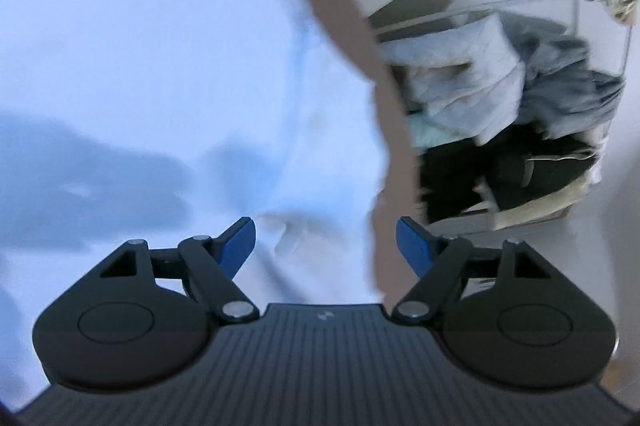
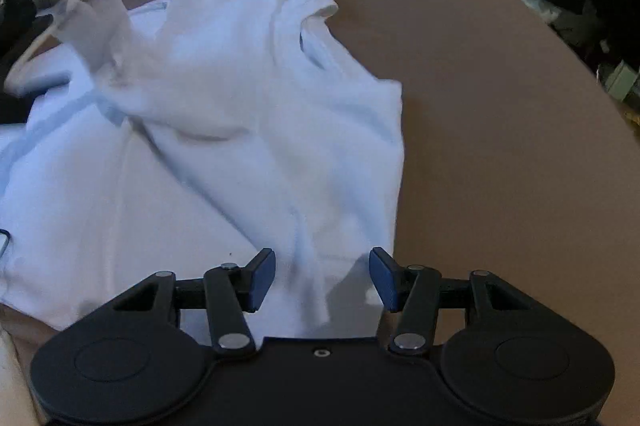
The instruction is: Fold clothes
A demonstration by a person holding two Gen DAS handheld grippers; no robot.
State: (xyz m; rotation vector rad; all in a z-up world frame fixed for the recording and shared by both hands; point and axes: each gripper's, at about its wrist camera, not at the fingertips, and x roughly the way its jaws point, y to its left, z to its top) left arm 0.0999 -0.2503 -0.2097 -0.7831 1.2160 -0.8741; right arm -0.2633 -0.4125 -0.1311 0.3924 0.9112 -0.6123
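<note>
Your left gripper (image 1: 325, 244) stands with its blue-padded jaws spread wide above a white T-shirt (image 1: 160, 66); nothing lies clamped between the pads, and the cloth is seen loose beneath the gap. Your right gripper (image 2: 322, 280) likewise has its jaws parted, about half spread, over the near edge of the same white T-shirt (image 2: 224, 130), with the fabric passing under the gap and not pinched by either pad.

In the right wrist view, the shirt lies partly folded on a brown table (image 2: 500, 114): its body rumpled, the collar toward the far side, one sleeve near the far edge, and a blurred flap of cloth raised at the far left. The shirt's right edge runs straight, with bare tabletop beside it.

In the left wrist view, the shirt fills the left half of the picture; the table's edge (image 1: 348, 18) curves past it, and beyond stands a wire basket (image 1: 600, 38) heaped with pale, grey and dark clothes (image 1: 500, 86).
</note>
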